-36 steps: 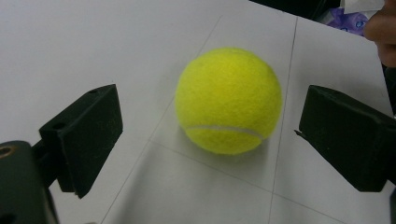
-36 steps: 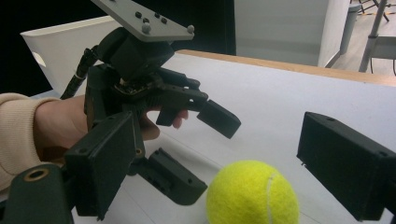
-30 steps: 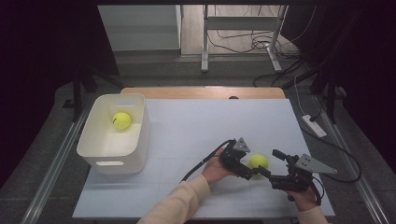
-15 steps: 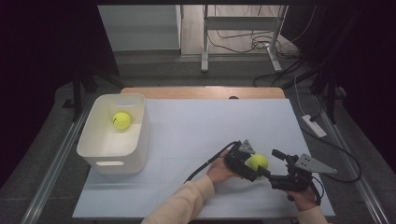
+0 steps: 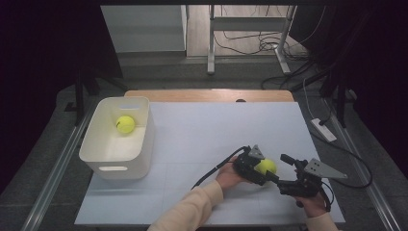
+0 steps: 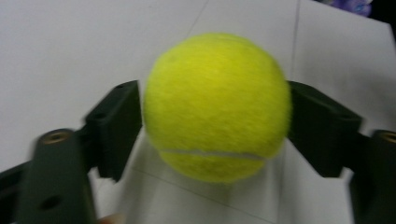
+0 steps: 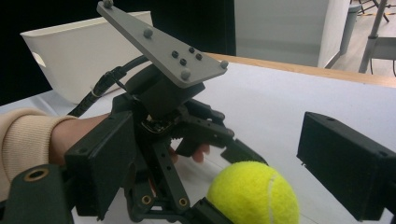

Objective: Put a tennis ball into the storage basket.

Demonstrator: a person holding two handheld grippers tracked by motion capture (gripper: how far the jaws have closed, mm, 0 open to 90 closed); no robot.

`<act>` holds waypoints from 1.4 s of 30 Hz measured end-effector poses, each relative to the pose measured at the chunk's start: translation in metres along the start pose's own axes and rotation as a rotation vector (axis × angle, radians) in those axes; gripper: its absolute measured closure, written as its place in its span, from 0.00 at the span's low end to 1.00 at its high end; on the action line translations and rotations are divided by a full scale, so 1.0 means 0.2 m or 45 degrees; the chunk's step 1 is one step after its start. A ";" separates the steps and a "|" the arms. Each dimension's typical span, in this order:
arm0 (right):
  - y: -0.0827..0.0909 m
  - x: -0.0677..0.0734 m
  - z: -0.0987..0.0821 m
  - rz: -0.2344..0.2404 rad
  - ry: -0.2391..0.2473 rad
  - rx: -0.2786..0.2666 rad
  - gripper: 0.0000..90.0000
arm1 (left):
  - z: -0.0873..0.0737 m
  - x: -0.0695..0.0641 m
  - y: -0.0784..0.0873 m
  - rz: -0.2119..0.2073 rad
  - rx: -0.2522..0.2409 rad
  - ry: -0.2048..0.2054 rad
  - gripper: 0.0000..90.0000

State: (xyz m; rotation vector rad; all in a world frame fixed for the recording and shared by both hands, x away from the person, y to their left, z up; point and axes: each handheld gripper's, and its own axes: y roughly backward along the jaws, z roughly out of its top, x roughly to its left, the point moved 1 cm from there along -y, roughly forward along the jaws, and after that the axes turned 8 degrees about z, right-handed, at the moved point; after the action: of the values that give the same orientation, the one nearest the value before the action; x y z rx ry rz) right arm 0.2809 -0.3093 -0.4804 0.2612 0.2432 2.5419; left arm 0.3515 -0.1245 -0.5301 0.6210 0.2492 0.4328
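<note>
While the fuzzy yellow tennis ball [image 5: 265,166] sits low at the near right of the white counter [image 5: 202,134], the left gripper [image 5: 257,169] has just closed its black fingers [image 6: 116,128] on it, one pad pressing each side of the ball. The right gripper [image 5: 288,174] waits just beside it, its fingers [image 7: 343,163] spread wide and empty. A second yellow ball [image 5: 125,124] lies in the white plastic bin [image 5: 115,166], well apart at the counter's left.
</note>
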 end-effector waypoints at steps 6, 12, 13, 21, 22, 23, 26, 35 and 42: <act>0.00 0.00 0.00 0.000 -0.001 0.000 0.13 | 0.01 0.03 0.03 0.008 0.014 0.018 0.30; 0.00 0.00 0.00 -0.001 -0.003 0.001 0.13 | 0.03 0.05 0.09 0.019 -0.040 0.040 0.30; 0.00 0.00 0.00 -0.002 -0.003 0.000 0.13 | 0.03 0.06 0.10 0.024 -0.041 0.038 0.30; 0.00 0.00 0.00 -0.001 -0.002 0.002 0.13 | 0.04 0.08 0.18 0.060 -0.082 0.050 0.30; 0.00 0.00 -0.01 -0.001 -0.002 0.002 0.13 | 0.03 0.09 0.19 0.062 -0.077 0.042 0.30; 0.00 0.00 -0.01 -0.001 -0.003 0.003 0.13 | 0.03 0.10 0.20 0.063 -0.083 0.051 0.30; 0.00 0.00 -0.01 -0.001 -0.003 0.009 0.13 | 0.03 0.11 0.23 0.072 -0.101 0.066 0.30; -0.01 0.00 -0.01 0.002 -0.002 0.013 0.13 | 0.02 0.13 0.29 0.102 -0.126 0.076 0.30; -0.01 0.01 -0.01 0.001 -0.001 0.016 0.13 | 0.02 0.14 0.36 0.116 -0.153 0.098 0.30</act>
State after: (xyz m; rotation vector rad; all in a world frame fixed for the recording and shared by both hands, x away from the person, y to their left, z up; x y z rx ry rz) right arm 0.2803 -0.3066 -0.4824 0.2671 0.2589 2.5414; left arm 0.3559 -0.0610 -0.4854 0.5001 0.2665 0.5561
